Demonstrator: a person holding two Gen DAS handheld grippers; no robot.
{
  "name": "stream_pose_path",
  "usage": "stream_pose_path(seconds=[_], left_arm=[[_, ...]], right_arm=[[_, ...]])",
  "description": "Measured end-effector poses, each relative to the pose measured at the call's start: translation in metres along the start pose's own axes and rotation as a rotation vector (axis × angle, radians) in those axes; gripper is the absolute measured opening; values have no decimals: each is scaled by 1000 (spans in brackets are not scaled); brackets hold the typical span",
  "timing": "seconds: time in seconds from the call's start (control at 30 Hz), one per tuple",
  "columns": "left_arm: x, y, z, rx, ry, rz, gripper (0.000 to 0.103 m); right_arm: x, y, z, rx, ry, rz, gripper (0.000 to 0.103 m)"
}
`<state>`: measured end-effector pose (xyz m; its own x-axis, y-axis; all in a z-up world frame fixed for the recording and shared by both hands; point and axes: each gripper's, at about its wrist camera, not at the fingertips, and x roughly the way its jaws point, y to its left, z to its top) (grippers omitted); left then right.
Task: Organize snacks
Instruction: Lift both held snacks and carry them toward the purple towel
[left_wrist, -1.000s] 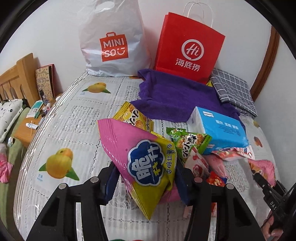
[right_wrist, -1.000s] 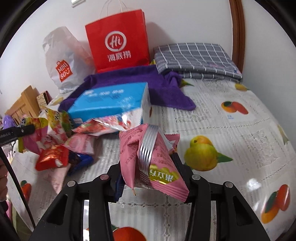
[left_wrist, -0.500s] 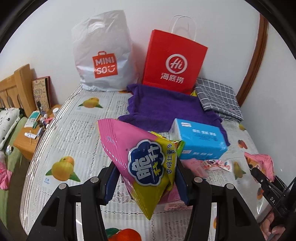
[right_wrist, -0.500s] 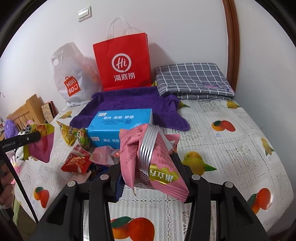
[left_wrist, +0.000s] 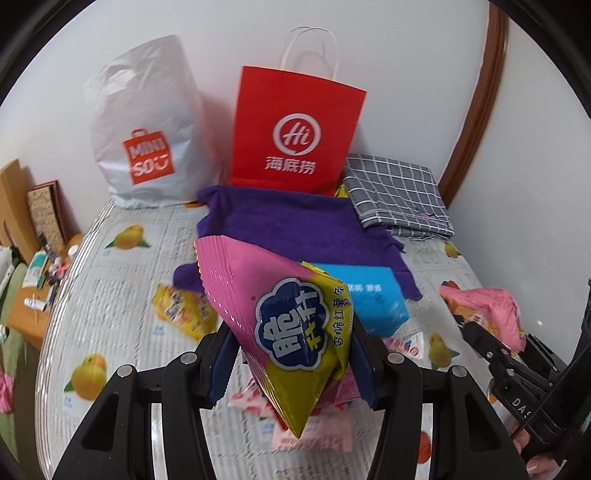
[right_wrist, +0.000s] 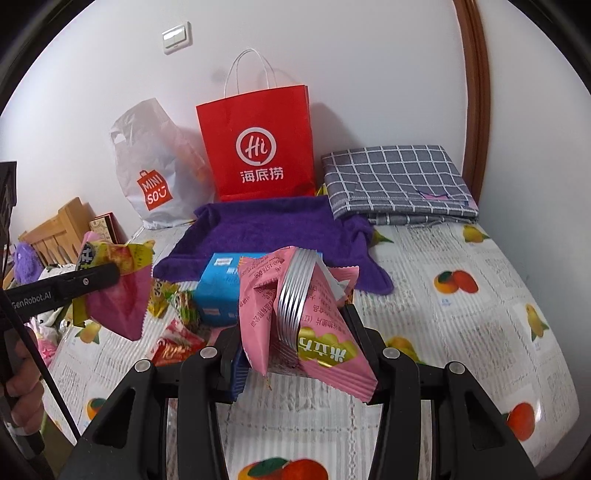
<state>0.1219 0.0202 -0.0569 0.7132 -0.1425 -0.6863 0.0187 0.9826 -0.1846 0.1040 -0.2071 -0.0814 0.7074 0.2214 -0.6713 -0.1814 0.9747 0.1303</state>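
Note:
My left gripper (left_wrist: 295, 363) is shut on a pink and yellow snack bag (left_wrist: 280, 314) held above the fruit-print bed cover (left_wrist: 122, 295). My right gripper (right_wrist: 295, 354) is shut on a pink snack packet (right_wrist: 295, 314), also lifted off the bed. Each held bag shows in the other view: the pink packet (left_wrist: 484, 310) at the right edge, the pink and yellow bag (right_wrist: 118, 288) at the left. Loose snacks lie below: a yellow packet (left_wrist: 184, 310), a red packet (right_wrist: 173, 343) and a green packet (right_wrist: 184, 306). A blue box (right_wrist: 218, 288) sits in the middle.
A red paper bag (left_wrist: 295, 129) and a white plastic bag (left_wrist: 147, 122) stand against the far wall. A purple towel (right_wrist: 266, 229) lies in front of them, a folded grey checked cloth (right_wrist: 395, 181) at its right. A wooden bedside stand (left_wrist: 33, 291) with small items is left.
Both grippers have risen with their snack bags, so the bed and the bags at the wall look farther below. The yellow packet is now uncovered on the bed left of the held bag.

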Motion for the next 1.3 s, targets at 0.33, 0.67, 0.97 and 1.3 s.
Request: stream_pose_path(seconds=[0.33, 0.67, 0.97, 1.3], left_arm=[[28, -19, 41, 30, 8, -30, 52], [54, -18, 69, 37, 16, -41, 52], [68, -12, 85, 47, 15, -23, 52], [86, -4, 106, 56, 12, -2, 52]], right_arm=[[32, -4, 46, -33, 6, -5, 45], [64, -7, 81, -38, 22, -14, 45], [86, -2, 105, -49, 23, 23, 45], [114, 6, 126, -47, 36, 75, 45]])
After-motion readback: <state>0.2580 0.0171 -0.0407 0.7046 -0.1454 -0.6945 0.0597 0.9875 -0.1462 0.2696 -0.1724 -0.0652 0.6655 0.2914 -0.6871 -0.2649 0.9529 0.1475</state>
